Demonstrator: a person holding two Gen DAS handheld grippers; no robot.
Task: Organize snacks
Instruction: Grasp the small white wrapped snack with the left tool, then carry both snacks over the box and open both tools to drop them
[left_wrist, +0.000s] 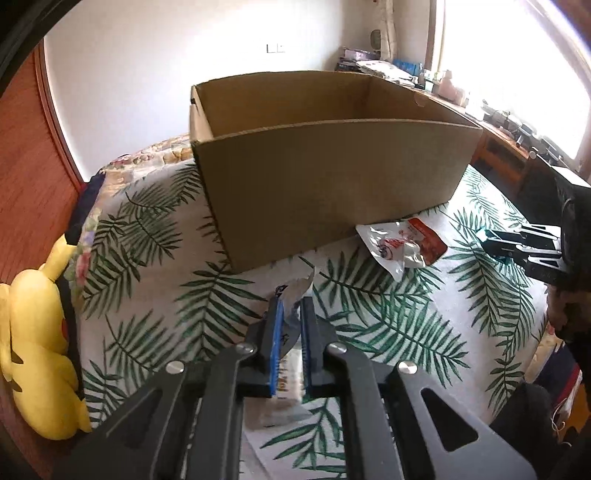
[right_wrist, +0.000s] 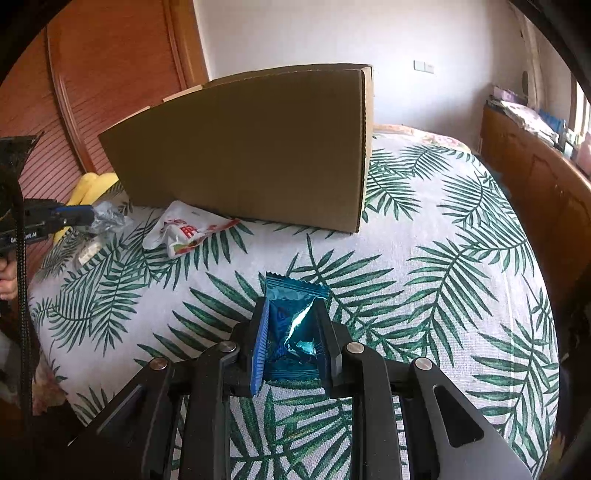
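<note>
An open cardboard box stands on the leaf-print bed cover; its inside looks bare from the left wrist view. My left gripper is shut on a clear, silvery snack packet that hangs down below its blue pads, a little in front of the box. My right gripper is shut on a crumpled blue foil packet held just above the cover. A white and red pouch lies against the box's front wall, between the two grippers. The pouch shows in the left wrist view too.
A yellow plush toy lies at the bed's left edge beside a wooden wardrobe. A wooden desk with clutter runs along the window side. A person's hand holds the left gripper's handle.
</note>
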